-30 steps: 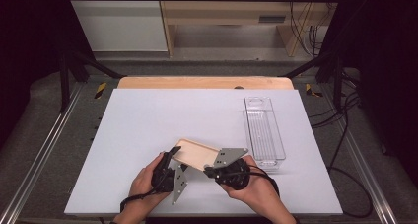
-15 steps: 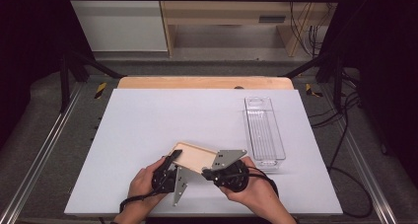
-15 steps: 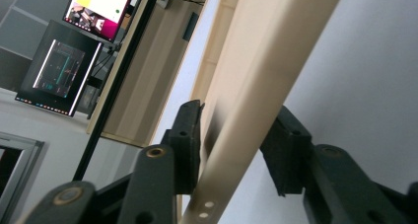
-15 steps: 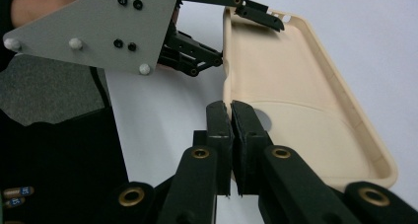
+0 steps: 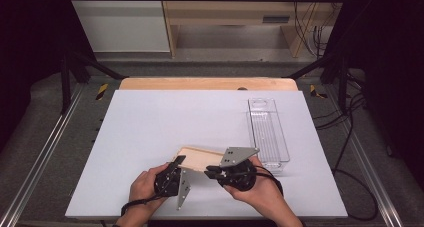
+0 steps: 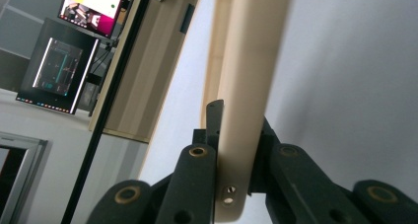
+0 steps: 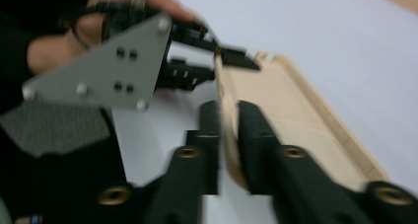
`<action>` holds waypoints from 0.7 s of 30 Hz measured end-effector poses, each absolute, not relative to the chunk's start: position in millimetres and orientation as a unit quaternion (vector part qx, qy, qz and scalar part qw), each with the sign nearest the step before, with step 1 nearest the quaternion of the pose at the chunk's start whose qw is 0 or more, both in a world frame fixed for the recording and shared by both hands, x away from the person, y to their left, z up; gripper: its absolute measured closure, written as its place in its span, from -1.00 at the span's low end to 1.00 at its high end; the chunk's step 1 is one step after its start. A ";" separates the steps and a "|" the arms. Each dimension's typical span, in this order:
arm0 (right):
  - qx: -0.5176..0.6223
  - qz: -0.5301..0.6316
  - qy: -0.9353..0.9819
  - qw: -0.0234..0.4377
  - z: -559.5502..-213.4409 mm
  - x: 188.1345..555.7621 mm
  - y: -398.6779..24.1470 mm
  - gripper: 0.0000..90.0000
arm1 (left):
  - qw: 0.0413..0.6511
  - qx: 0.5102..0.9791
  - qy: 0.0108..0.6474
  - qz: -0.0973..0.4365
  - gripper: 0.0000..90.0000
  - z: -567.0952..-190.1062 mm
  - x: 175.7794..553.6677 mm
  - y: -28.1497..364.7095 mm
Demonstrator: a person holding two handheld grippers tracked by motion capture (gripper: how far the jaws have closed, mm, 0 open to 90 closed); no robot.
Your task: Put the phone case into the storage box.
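Note:
A shallow light-wood tray lies tilted near the table's front edge, between my two grippers. My left gripper is at the tray's left end. Its jaws have just been closing and now press both sides of the tray's rim in the left gripper view. My right gripper is at the tray's front edge. Its jaws have just been opening, and they straddle the tray's rim with the pads barely off it. The right gripper view also takes in the left gripper on the far corner.
A clear plastic bin stands lengthwise at the right of the white table. A wooden board runs along the table's far edge. Metal rails flank both sides.
The left jaws have closed onto the tray's left end. Both hands have stayed where they were, and the tray has hardly shifted.

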State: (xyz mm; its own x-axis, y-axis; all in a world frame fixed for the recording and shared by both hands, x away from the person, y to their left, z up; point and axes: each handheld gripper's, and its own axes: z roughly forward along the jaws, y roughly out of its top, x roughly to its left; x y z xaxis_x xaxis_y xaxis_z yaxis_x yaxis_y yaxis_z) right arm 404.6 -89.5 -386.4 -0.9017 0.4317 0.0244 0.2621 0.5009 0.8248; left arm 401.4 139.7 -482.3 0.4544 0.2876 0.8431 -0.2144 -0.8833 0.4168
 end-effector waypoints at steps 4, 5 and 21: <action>0.215 0.477 0.845 0.114 -380.2 405.7 -94.4 0.23 | 0.247 0.820 0.030 0.515 0.89 -481.3 401.2 138.9; 0.218 0.483 0.839 0.120 -377.6 405.4 -96.2 0.12 | 0.249 0.820 0.032 0.514 0.89 -481.3 401.3 139.3; 0.286 0.514 0.788 0.182 -377.1 419.0 -120.9 -0.90 | 0.322 0.815 0.137 0.462 0.90 -468.2 411.8 159.6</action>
